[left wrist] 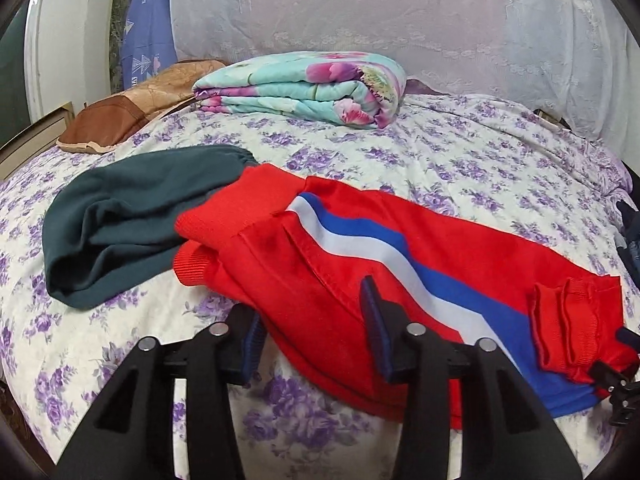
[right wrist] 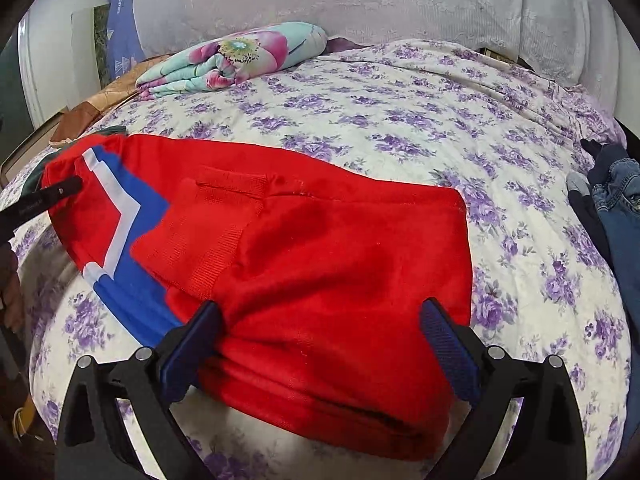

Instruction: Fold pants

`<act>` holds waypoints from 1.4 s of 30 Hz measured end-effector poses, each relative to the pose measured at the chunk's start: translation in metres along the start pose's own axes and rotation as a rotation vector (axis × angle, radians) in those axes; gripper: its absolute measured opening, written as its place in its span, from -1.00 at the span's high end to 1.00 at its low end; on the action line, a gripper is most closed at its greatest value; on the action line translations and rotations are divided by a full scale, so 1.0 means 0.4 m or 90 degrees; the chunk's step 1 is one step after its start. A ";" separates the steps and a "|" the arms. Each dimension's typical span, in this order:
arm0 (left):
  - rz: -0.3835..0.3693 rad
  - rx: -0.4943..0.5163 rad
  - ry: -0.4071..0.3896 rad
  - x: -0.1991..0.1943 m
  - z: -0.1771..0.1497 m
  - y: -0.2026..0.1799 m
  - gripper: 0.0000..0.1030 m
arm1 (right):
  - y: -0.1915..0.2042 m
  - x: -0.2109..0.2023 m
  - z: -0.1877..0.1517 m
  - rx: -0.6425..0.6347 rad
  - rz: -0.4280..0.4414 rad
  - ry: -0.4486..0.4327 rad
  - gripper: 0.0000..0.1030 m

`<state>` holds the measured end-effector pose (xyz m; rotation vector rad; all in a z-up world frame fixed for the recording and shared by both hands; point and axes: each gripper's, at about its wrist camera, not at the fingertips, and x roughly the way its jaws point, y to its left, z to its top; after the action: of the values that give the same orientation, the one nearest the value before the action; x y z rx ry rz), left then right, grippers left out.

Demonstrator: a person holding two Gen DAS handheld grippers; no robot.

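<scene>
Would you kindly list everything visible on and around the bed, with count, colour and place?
Red pants with blue and white stripe: one, lying across the near bed.
Dark green garment: one, left of the pants, partly under their ribbed end.
Folded floral quilt: one, turquoise and pink, far side of bed.
Brown pillow: one, far left.
Purple-flowered white bedsheet: one, covering the bed.
White lace cover: one, behind the bed.
Blue denim clothes: a pile, right bed edge.
Left gripper: black, blue pads, jaws apart astride the pants' edge.
Right gripper: same, jaws open around the pants' fold.
</scene>
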<state>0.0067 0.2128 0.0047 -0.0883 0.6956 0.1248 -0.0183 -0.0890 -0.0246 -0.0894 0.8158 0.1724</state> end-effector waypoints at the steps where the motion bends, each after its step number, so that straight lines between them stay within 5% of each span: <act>1: 0.007 0.001 -0.002 0.003 -0.003 -0.003 0.09 | 0.000 -0.002 0.001 0.000 0.000 -0.003 -0.93; 10: 0.039 0.041 -0.016 0.003 -0.013 -0.038 -0.15 | -0.033 -0.072 0.045 0.067 0.065 -0.101 -0.93; 16: 0.030 0.033 -0.015 0.006 -0.010 -0.036 -0.16 | 0.011 0.047 0.053 0.013 -0.017 0.015 -0.93; 23: 0.031 0.033 -0.016 0.006 -0.013 -0.035 -0.17 | 0.010 -0.019 0.044 0.013 -0.013 -0.068 -0.93; 27: 0.030 0.033 -0.015 0.007 -0.013 -0.034 -0.18 | 0.027 0.044 0.051 -0.013 -0.032 0.013 -0.93; 31: -0.032 0.013 0.003 0.009 -0.009 -0.014 -0.56 | 0.009 0.013 0.045 0.011 -0.011 -0.025 -0.93; 33: -0.073 -0.019 0.011 0.007 -0.002 0.014 -0.59 | 0.005 0.018 0.043 0.014 -0.004 -0.016 -0.93; 39: -0.237 -0.232 0.070 0.031 0.016 0.182 -0.61 | 0.003 0.023 0.042 0.015 0.003 -0.007 -0.93; 42: -0.207 -0.246 0.070 0.040 0.013 0.196 -0.61 | 0.003 0.027 0.043 0.016 0.004 -0.007 -0.93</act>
<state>0.0111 0.2924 -0.0047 -0.5791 0.7513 -0.0609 0.0009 -0.0842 -0.0208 -0.0625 0.8075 0.1687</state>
